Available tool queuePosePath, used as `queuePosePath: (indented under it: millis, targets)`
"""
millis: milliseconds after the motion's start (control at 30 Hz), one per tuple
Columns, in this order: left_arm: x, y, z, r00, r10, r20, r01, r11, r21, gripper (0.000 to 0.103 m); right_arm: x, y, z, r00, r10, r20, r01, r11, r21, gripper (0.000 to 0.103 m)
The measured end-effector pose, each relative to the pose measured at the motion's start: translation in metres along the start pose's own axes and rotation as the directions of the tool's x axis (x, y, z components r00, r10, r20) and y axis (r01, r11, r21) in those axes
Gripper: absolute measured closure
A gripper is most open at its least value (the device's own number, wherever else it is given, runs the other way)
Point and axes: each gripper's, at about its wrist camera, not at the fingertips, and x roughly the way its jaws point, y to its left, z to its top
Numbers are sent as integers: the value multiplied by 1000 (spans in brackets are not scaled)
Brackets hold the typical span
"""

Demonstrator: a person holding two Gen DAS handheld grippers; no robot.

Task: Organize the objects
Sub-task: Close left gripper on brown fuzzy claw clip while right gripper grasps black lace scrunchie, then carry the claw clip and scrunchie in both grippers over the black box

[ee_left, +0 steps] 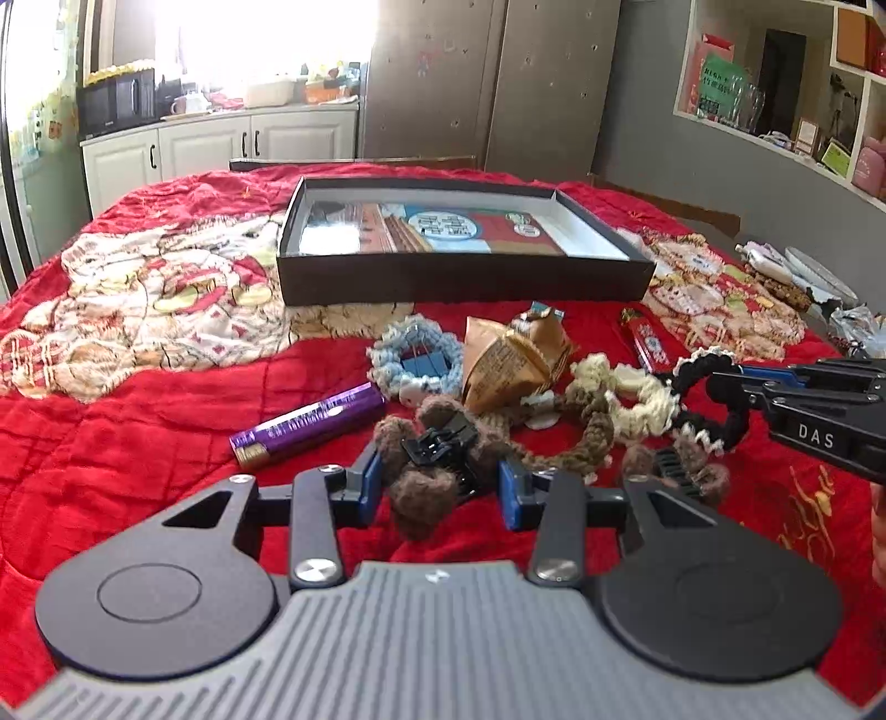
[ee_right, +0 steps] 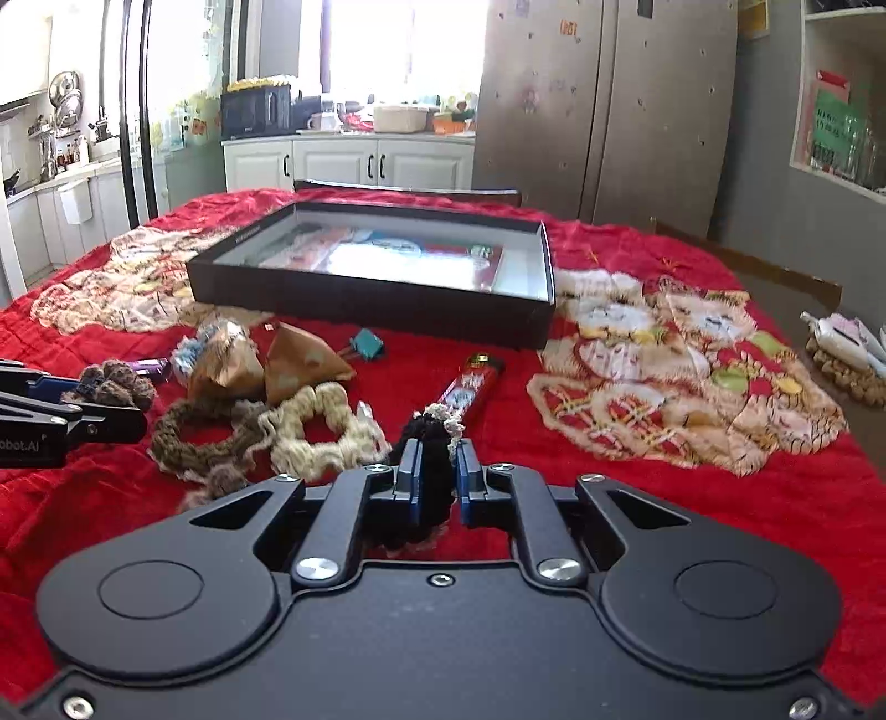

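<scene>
We saw a bright window [ee_left: 260,39] flooding the far wall with light. Below it ran white cabinets [ee_left: 221,144], a black microwave [ee_left: 116,102] at their left end. Right of the window stood a grey refrigerator [ee_left: 487,77], then open wall shelves [ee_left: 803,94].

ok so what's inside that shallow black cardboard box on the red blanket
The shallow black cardboard box holds one flat glossy printed sheet, red and blue, covering most of the white floor. Nothing else shows; whatever lies beneath the sheet is hidden.
</scene>
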Motion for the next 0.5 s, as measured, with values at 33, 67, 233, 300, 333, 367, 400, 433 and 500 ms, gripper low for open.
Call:
queuePosePath:
  millis: [33, 67, 233, 300, 333, 367, 400, 433, 500]
  targets:
    - [-2, 0, 2, 1000, -1, 5, 1, 1000, 3, 59, -2, 0, 2, 1000, 1, 6, -1, 1000, -1, 91]
    - [-3, 1, 4, 1000, -2, 11, 2, 1000, 5, 59, -4, 0, 4, 1000, 2, 13, -2, 1000, -4, 91]
    - [-9, 4, 21, 999, -2, 40, 2, 1000, 19, 59, -14, 0, 18, 999, 5, 42, -4, 1000, -22, 91]
    - [-11, 4, 28, 998, 2, 55, -3, 1000, 26, 59, -17, -2, 25, 999, 9, 52, -7, 1000, -28, 91]
    - [-12, 5, 32, 998, 3, 62, -5, 1000, 29, 59, -18, -3, 29, 998, 12, 58, -10, 1000, -29, 91]
    - [-12, 6, 36, 998, 6, 70, -8, 1000, 30, 59, -18, -3, 32, 998, 14, 65, -12, 999, -32, 91]
    - [-12, 7, 40, 997, 13, 78, -15, 999, 30, 59, -19, -3, 36, 997, 15, 71, -13, 999, -37, 91]
    - [-12, 8, 43, 996, 16, 84, -19, 999, 31, 59, -20, -3, 39, 997, 16, 78, -12, 999, -42, 91]
    - [-11, 11, 51, 995, 18, 100, -21, 999, 29, 59, -19, -1, 47, 996, 18, 91, -13, 998, -56, 91]
